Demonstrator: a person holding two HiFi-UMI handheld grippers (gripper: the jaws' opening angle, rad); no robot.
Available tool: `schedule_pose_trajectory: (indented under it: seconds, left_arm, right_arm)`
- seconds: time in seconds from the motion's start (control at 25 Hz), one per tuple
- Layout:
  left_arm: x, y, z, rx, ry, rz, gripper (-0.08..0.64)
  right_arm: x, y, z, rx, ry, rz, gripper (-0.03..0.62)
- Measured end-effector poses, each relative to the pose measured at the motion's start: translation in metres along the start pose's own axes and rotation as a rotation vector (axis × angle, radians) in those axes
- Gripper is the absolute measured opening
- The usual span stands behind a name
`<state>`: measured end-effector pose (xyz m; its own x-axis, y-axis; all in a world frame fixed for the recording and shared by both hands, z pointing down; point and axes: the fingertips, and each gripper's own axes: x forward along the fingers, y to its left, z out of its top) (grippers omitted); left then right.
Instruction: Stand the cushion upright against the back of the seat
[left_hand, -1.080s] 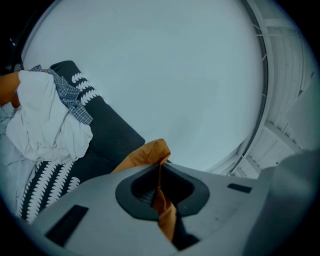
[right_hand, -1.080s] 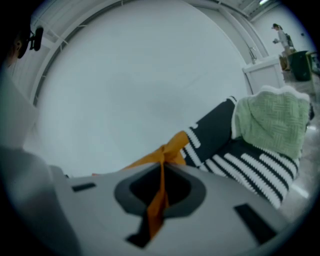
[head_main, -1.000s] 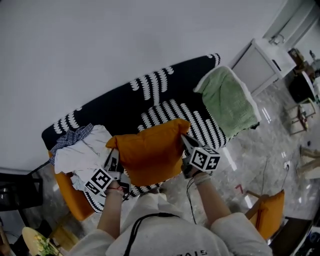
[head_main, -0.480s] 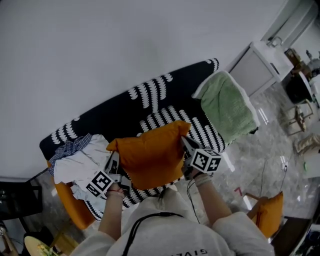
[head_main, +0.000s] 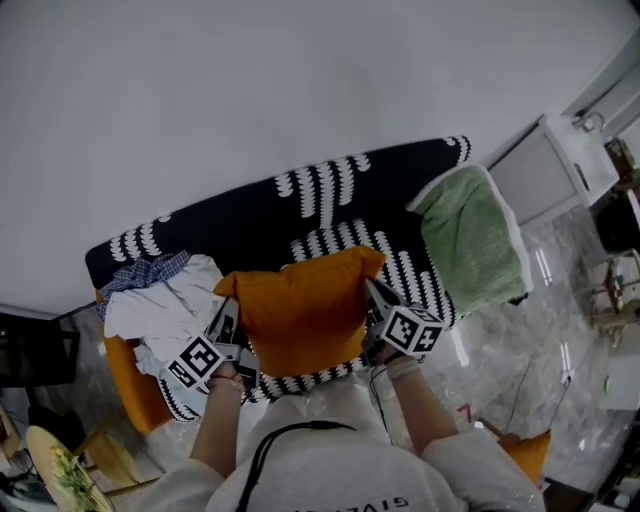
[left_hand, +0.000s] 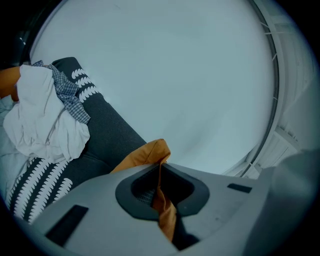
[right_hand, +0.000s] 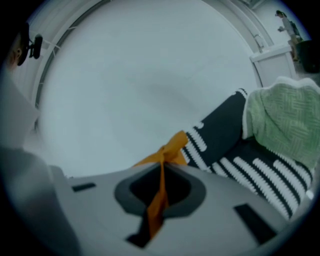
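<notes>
Pile of white + checked clothes (head_main: 160, 310) sits just L of the left gripper (head_main: 229, 318), on the sofa (head_main: 250, 215) seat. Left gripper is clenched on the orange cushion (head_main: 300, 318), w/ a thin fold of its L edge pinched btw the jaws. Cushion spans btw both grippers, above the seat front, top edge twd the sofa back; can't tell if it touches. Right gripper (head_main: 372, 292) is likewise clamped on a fold at cushion's R edge. Green towel (head_main: 470, 240) is draped over the sofa end, R of the right gripper, apart from it.
</notes>
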<state>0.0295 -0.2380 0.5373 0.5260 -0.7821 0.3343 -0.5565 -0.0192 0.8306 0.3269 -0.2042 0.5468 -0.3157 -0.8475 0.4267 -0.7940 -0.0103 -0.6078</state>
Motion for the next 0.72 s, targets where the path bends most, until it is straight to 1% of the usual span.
schedule_pose_trajectory:
  seconds: [0.12, 0.28, 0.52, 0.64, 0.72]
  left_arm:
    - [0.003, -0.004, -0.001, -0.008, -0.041, 0.02, 0.037]
    - [0.011, -0.011, 0.001, -0.023, -0.091, 0.032, 0.037]
    - [0.024, -0.017, 0.001, -0.061, -0.156, 0.064, 0.037]
    - [0.036, -0.021, 0.007, -0.062, -0.181, 0.049, 0.037]
    - [0.043, -0.023, 0.01, -0.068, -0.193, 0.055, 0.037]
  right_arm:
    - [0.008, -0.002, 0.01, -0.01, 0.019, 0.045, 0.023]
    - [0.02, -0.003, 0.032, -0.021, 0.018, 0.097, 0.023]
    - [0.034, -0.001, 0.07, -0.017, -0.016, 0.164, 0.023]
    - [0.043, 0.004, 0.091, -0.021, -0.04, 0.201, 0.023]
    - [0.05, 0.006, 0.103, -0.029, -0.049, 0.213, 0.023]
